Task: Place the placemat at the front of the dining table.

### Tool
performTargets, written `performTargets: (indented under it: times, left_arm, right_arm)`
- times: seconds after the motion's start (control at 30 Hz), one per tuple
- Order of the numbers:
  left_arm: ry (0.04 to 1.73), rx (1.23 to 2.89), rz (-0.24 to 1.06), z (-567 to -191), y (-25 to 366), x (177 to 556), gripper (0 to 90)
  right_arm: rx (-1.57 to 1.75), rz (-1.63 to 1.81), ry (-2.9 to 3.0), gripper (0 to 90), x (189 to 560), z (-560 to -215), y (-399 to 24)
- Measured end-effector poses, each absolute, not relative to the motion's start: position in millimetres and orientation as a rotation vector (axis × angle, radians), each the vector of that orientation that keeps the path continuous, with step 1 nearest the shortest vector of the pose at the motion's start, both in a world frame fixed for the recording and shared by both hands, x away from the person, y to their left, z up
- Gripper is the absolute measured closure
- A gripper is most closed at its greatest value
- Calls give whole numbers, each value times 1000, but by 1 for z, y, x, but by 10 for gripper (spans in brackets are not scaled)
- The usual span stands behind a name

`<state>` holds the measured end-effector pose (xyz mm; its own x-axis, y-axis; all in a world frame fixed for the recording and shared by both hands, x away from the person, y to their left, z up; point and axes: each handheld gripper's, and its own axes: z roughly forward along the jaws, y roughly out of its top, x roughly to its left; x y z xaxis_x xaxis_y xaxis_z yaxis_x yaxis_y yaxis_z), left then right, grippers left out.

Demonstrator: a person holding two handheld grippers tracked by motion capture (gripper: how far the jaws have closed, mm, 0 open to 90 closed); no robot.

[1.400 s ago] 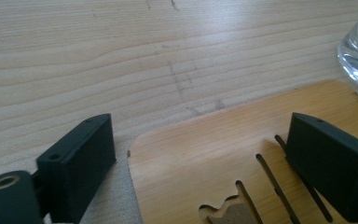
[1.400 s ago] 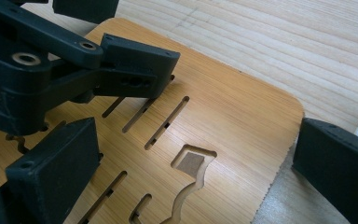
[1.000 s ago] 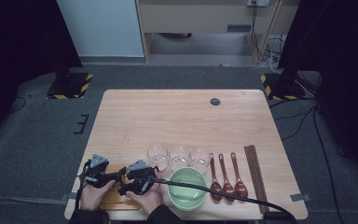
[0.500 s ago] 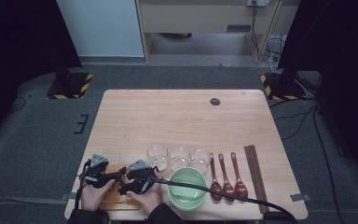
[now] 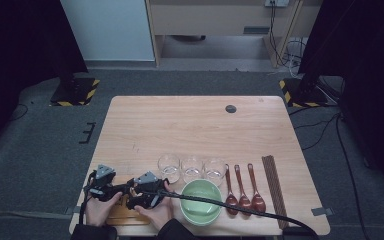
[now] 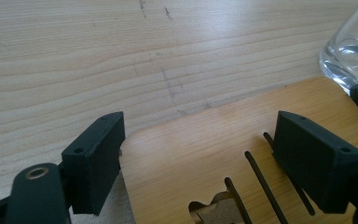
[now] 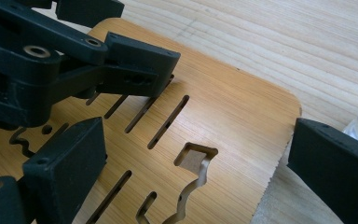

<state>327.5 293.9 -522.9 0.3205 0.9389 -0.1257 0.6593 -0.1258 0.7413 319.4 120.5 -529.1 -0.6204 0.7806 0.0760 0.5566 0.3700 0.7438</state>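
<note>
Both tools hang wide and empty over the slotted bamboo board (image 5: 125, 212), the left tool (image 6: 200, 163) straddling its corner and the right tool (image 7: 196, 177) its edge, so the grasp seems just ahead: each must lower and pinch the board.

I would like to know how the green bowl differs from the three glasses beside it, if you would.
The green bowl is opaque and pale green; the glasses are clear. The bowl is wider and single; the glasses are narrower, three in a row. The bowl sits nearer the person. All stand upright on the table.
</note>
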Motion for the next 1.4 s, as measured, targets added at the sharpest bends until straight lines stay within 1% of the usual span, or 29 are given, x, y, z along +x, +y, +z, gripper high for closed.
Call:
performTargets:
  times: [0.47, 0.97, 1.4]
  left_arm:
    - [1400, 1800, 509, -500, 297, 320, 173]
    - [1386, 1769, 529, -481, 296, 315, 174]
    - [1362, 1771, 568, -451, 293, 315, 174]
  right_arm:
    - [1135, 1150, 2318, 49, 314, -504, 118]
    - [1117, 1184, 2311, 49, 313, -483, 115]
    - [1098, 1221, 2285, 50, 314, -458, 112]
